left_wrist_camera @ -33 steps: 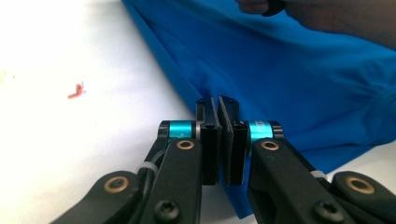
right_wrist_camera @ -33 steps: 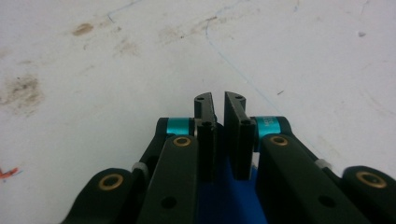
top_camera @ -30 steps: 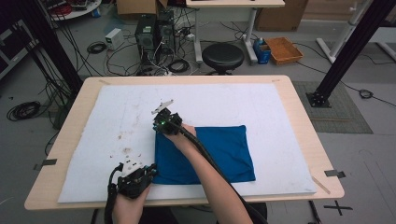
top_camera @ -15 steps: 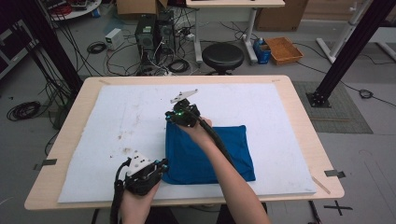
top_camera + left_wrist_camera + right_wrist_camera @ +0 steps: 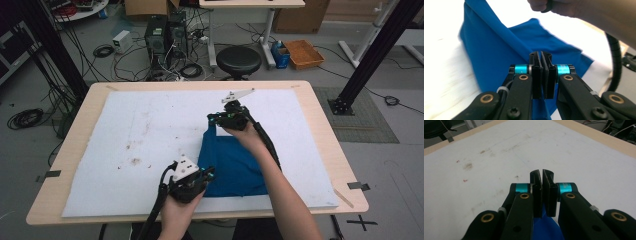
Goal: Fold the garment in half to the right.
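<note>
From the high view, a blue cloth (image 5: 231, 165), soft and folded, lies on the white padded mat (image 5: 125, 145) that covers the pale wooden table (image 5: 320, 115). The left gripper (image 5: 206, 174) pinches the cloth's near left corner, and the right gripper (image 5: 214, 120) pinches its far left corner, so the whole left edge hangs between the two sets of fingertips while the rest of the cloth trails to the right of them on the mat.

In the left gripper view, the left gripper (image 5: 541, 55) has its jaws pressed together on a ridge of the blue cloth (image 5: 499, 50), which rises taut away from the fingertips towards the other hand (image 5: 564, 10) at the top. Beyond the fingertips the cloth slopes back down to the mat.

In the right gripper view, the right gripper (image 5: 541, 173) is likewise clamped, with a sliver of blue cloth (image 5: 546, 225) showing below and behind the fingertips. Ahead of them lies only the stained white mat (image 5: 486, 157).

The step in hand looks like a fold: the left edge is lifted and being carried over the cloth. The next move probably calls for both grippers to travel together, keeping the edge taut, lay it level with the opposite edge, then release.
</note>
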`<act>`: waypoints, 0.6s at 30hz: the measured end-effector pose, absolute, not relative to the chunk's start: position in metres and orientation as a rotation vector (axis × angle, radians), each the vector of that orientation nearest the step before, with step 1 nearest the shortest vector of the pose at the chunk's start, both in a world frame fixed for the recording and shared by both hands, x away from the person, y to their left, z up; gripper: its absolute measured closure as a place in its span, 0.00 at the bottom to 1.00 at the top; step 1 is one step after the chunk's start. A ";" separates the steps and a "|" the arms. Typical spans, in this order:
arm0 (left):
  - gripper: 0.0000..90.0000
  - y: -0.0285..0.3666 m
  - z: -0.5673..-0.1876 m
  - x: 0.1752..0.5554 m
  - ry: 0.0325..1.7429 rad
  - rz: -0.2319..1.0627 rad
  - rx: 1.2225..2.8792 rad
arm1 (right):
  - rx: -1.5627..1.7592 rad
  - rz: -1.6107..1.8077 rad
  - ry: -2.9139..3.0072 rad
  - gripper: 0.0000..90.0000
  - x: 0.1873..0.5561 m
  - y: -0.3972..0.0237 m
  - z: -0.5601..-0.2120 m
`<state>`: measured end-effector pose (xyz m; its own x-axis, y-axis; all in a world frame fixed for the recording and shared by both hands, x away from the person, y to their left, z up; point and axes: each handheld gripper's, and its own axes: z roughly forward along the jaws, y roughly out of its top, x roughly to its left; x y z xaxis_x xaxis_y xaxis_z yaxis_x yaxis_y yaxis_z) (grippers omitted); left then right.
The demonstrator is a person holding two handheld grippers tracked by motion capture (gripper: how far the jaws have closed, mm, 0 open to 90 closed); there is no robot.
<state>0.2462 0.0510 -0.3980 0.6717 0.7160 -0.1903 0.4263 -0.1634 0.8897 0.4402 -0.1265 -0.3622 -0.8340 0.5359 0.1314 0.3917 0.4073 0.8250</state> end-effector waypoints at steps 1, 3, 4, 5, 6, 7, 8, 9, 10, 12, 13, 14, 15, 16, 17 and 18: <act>0.97 0.045 -0.398 0.248 0.899 0.325 1.801 | 0.833 1.408 2.502 0.97 0.441 -0.134 -0.363; 0.97 0.031 -0.398 0.252 0.881 0.299 1.800 | 0.859 1.412 2.497 0.97 0.442 -0.149 -0.365; 0.97 0.025 -0.399 0.254 0.868 0.288 1.797 | 0.859 1.415 2.493 0.97 0.442 -0.156 -0.366; 0.97 0.019 -0.399 0.255 0.860 0.282 1.800 | 0.869 1.417 2.488 0.97 0.443 -0.164 -0.368; 0.97 0.012 -0.401 0.257 0.858 0.267 1.799 | 0.878 1.421 2.487 0.97 0.443 -0.170 -0.369; 0.97 0.006 -0.402 0.259 0.849 0.262 1.808 | 0.882 1.416 2.488 0.97 0.443 -0.177 -0.371; 0.97 -0.001 -0.404 0.260 0.846 0.256 1.810 | 0.897 1.416 2.486 0.97 0.444 -0.182 -0.372; 0.97 -0.007 -0.405 0.261 0.840 0.247 1.817 | 0.898 1.414 2.486 0.97 0.444 -0.188 -0.374; 0.97 -0.012 -0.407 0.263 0.837 0.242 1.826 | 0.905 1.414 2.486 0.97 0.444 -0.193 -0.375; 0.97 -0.023 -0.409 0.266 0.833 0.232 1.834 | 0.912 1.410 2.486 0.97 0.444 -0.201 -0.377; 0.97 -0.027 -0.411 0.267 0.831 0.227 1.843 | 0.917 1.402 2.489 0.97 0.445 -0.206 -0.379; 0.97 -0.032 -0.413 0.268 0.831 0.224 1.847 | 0.922 1.395 2.491 0.97 0.445 -0.210 -0.380; 0.97 -0.036 -0.414 0.269 0.826 0.224 1.854 | 0.925 1.386 2.494 0.97 0.445 -0.215 -0.381; 0.97 -0.041 -0.416 0.269 0.821 0.229 1.862 | 0.926 1.384 2.497 0.97 0.446 -0.219 -0.383; 0.97 -0.044 -0.417 0.269 0.816 0.232 1.869 | 0.940 1.384 2.495 0.97 0.446 -0.223 -0.384; 0.97 -0.048 -0.419 0.269 0.815 0.226 1.875 | 0.942 1.380 2.496 0.97 0.446 -0.228 -0.386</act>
<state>0.2691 -0.0478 -0.4186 0.7522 0.6269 -0.2031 0.4326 -0.2373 0.8698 0.4460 -0.2276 -0.3856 -0.7947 0.5818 0.1728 0.4558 0.3841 0.8030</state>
